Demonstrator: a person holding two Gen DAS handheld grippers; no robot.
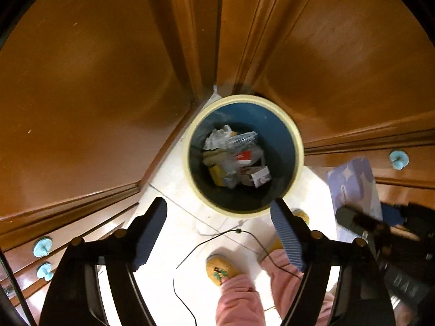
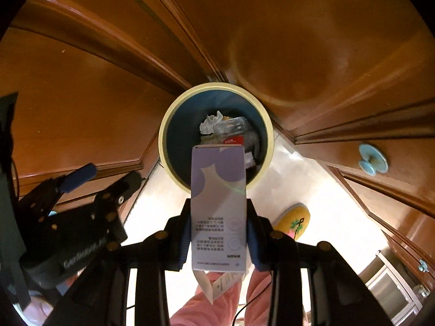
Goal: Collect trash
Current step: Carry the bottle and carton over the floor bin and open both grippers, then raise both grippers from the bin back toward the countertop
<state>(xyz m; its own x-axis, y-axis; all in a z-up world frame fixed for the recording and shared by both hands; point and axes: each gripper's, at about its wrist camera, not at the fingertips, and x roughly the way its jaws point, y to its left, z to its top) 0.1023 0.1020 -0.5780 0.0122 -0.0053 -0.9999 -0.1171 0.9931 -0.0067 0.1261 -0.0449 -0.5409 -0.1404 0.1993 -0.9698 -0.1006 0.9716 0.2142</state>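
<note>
A round bin point(image 1: 295, 141) with a cream rim and blue inside stands on the pale floor in a corner of wooden cabinets. It holds plastic wrap, paper and small boxes point(image 1: 236, 157). My left gripper point(image 1: 217, 214) is open and empty, above the bin's near edge. My right gripper point(image 2: 218, 217) is shut on a tall white and lilac carton point(image 2: 218, 206), held upright above the near rim of the bin point(image 2: 168, 114). The carton point(image 1: 353, 182) also shows at the right of the left wrist view.
Wooden cabinet doors with light blue knobs point(image 1: 399, 159) close in on both sides. The person's yellow slippers point(image 1: 221, 270) and pink trouser legs stand on the floor point(image 1: 174, 179) below. A thin black cable point(image 1: 206, 244) hangs across. The left gripper's body point(image 2: 81, 212) is at the left.
</note>
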